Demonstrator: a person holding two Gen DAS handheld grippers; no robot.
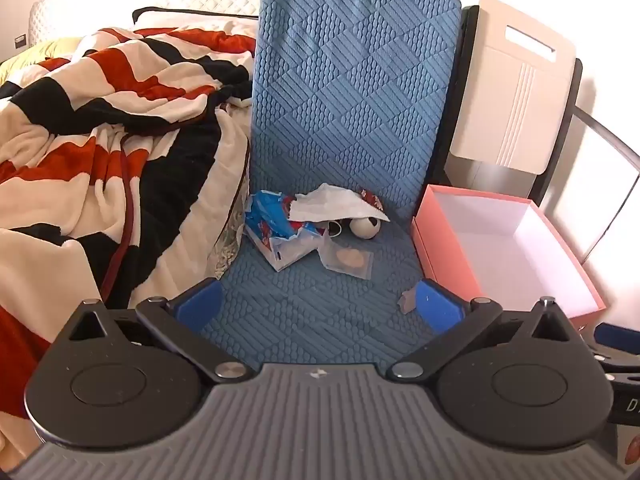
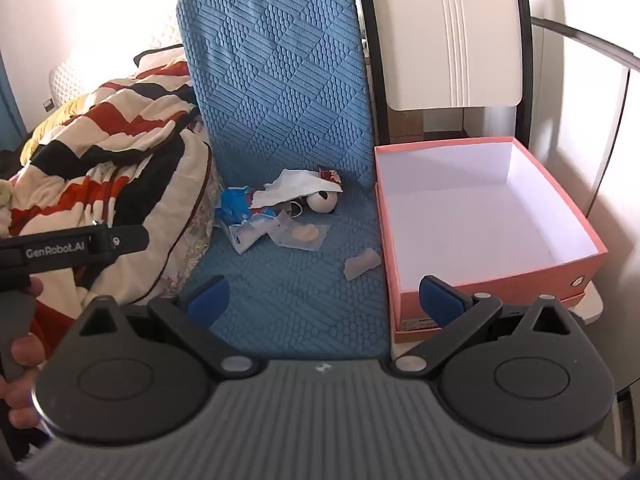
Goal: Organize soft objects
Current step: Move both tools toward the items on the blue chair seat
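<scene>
Litter [image 1: 308, 228] of soft wrappers and a small ball sits heaped at the back of the blue mat [image 1: 344, 120], beside the empty pink box [image 2: 480, 216], so I hold my left tool [image 1: 320, 308] and right tool [image 2: 326, 300] wide open, empty, angled down.

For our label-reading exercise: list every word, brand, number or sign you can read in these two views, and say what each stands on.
"GenRobot.AI": white letters on the black bar of the left gripper, seen in the right wrist view.
"D": a cut-off white letter on black gear at the right edge of the left wrist view; the rest is out of frame.
Label on the pink box: too small to read.
Print on the blue wrapper: too crumpled to read.
</scene>
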